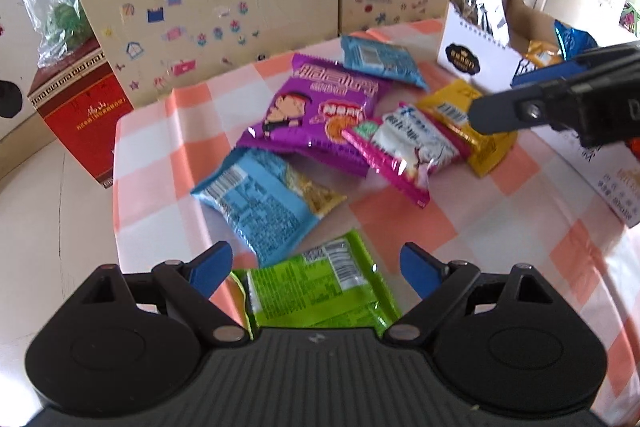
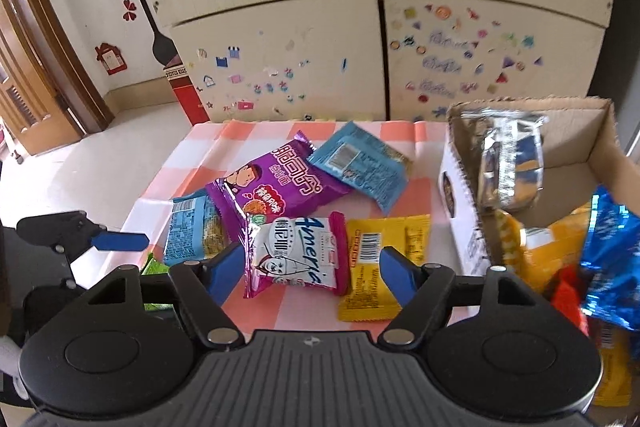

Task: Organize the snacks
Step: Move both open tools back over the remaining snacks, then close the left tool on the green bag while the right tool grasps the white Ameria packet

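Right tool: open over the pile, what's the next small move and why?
Probably lower the right tool onto the pink-and-white packet and close. It is open, the packet lies on top of the pile between its fingers, and the box with packed snacks stands just to the right. The left tool is open over the green packet.

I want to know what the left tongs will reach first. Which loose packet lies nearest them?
The green packet: it lies right between the open left tongs, while the blue, purple, pink and yellow packets all sit farther out on the checked cloth.
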A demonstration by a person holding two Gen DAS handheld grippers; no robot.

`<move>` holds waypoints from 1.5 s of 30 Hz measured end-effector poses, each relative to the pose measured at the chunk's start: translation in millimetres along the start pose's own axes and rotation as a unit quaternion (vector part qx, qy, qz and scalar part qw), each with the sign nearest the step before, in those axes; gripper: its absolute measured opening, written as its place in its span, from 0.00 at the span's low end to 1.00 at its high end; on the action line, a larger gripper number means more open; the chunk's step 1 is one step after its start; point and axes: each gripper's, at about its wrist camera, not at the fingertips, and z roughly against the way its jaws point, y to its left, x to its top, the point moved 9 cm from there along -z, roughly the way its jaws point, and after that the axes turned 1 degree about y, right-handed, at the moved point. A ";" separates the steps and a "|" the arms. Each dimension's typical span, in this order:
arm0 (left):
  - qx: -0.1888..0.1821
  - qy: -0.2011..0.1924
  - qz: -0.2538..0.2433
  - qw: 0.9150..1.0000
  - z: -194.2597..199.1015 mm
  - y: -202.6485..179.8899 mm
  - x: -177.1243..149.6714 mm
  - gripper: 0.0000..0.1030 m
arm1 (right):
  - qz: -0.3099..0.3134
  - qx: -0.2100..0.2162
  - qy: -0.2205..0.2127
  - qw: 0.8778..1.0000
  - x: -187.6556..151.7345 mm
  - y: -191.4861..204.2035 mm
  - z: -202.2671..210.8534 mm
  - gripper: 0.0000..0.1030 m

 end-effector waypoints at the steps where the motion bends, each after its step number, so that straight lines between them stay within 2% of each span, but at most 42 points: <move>1: 0.001 0.002 0.000 1.000 -1.1 1.0 -1.8 0.88 | 0.000 0.001 0.002 1.000 -0.2 0.8 -2.9 0.77; 14: -0.017 0.014 0.002 1.000 -9.4 -1.6 -14.0 0.88 | -0.009 0.006 0.034 0.999 -2.3 3.8 -48.9 0.77; 18: -0.024 0.015 -0.002 1.000 -11.6 -7.3 -14.9 0.92 | 0.013 0.001 0.034 0.999 -3.0 9.7 -54.8 0.84; 21: -0.023 0.014 0.002 1.000 -11.3 -6.4 -14.8 0.91 | 0.025 -0.007 0.034 0.999 -4.1 10.0 -56.7 0.85; 29: -0.032 0.003 -0.004 0.999 -5.5 -10.9 -15.9 0.76 | 0.072 -0.002 0.038 0.997 -11.2 19.0 -55.4 0.74; 31: -0.034 0.000 -0.003 0.999 -4.1 -10.2 -16.3 0.71 | 0.078 0.009 0.045 0.996 -13.8 23.1 -52.8 0.63; 36: -0.038 -0.002 -0.003 0.999 -1.1 -6.7 -18.1 0.62 | 0.094 0.019 0.057 0.994 -20.0 26.4 -46.9 0.62; 41: -0.048 0.009 -0.031 0.998 2.1 -7.6 -24.3 0.62 | 0.126 0.030 0.092 0.987 -28.7 20.7 -35.2 0.62; 45: -0.053 0.018 -0.045 0.997 4.7 -6.7 -28.8 0.63 | 0.140 0.043 0.115 0.982 -39.2 17.6 -23.7 0.69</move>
